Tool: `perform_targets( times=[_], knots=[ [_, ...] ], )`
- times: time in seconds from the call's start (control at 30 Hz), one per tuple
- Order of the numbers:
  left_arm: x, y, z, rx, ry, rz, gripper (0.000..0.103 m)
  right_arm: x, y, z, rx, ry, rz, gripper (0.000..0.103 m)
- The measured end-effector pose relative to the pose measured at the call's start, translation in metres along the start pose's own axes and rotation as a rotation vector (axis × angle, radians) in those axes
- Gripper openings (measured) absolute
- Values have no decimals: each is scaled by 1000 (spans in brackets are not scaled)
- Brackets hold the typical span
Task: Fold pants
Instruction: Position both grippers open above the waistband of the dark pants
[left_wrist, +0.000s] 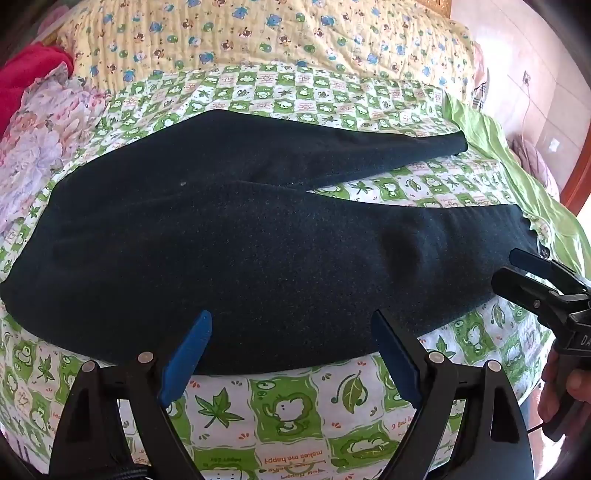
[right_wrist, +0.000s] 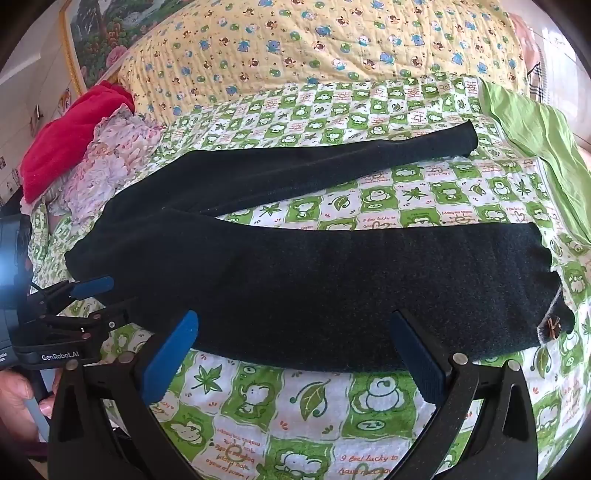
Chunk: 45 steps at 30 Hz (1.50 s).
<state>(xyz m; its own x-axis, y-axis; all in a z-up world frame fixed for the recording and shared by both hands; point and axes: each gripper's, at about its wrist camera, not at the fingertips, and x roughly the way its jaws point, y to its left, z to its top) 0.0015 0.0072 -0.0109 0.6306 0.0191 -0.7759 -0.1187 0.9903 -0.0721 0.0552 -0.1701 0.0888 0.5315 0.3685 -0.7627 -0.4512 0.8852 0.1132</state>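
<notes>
Pants (left_wrist: 236, 236) lie flat and spread on the green frog-print sheet (left_wrist: 295, 406), dark and fleecy, waist end to the left in both views and the two legs running to the right. The legs part in a narrow V: the far leg (right_wrist: 332, 162) angles away toward the yellow quilt (right_wrist: 295, 40), the near leg (right_wrist: 369, 288) lies along the sheet's near side, a small button or bow at its hem. No fold shows yet, so by my reading the whole job is still ahead: one leg onto the other, then the length doubled over.

Left gripper (left_wrist: 291, 354) hangs over the near edge of the pants toward the waist, its blue pads spread wide with nothing between them, their tips over the cloth's edge; whether they touch it I cannot tell. Right gripper (right_wrist: 295, 354) hangs the same way over the near leg, also spread wide and empty. Each is held by a hand (left_wrist: 565, 391) glimpsed at the frame's edge.

Beyond the waist sit a floral cloth (right_wrist: 107, 166) and a red one (right_wrist: 70, 136); a plain green sheet (right_wrist: 532, 125) lies past the hems.
</notes>
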Motion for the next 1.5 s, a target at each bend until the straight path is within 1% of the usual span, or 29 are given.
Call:
perform_targets(
  times=[0.67,0.83,0.9,1.17,1.37,1.5],
  knots=[
    [1,-1,0,1,3,0,88,0,3,0,0,-1,2,103],
    [0,-2,1,2,-1,-4,88,-1,-2,0,-1,-3,2,103],
    [-1,-3,1,3,-5,-5,88,0,3,2,2,-3,2,103],
    [-2,-1,1,2,-5,-11,88,0,3,1,0,-1,1,103],
    [-2,-1,2,2,-3,-20,88,0,2,2,2,-1,3,103],
    [-2,-3,3,14,4,-56,88,-1,3,4,3,-4,3,103]
  ],
)
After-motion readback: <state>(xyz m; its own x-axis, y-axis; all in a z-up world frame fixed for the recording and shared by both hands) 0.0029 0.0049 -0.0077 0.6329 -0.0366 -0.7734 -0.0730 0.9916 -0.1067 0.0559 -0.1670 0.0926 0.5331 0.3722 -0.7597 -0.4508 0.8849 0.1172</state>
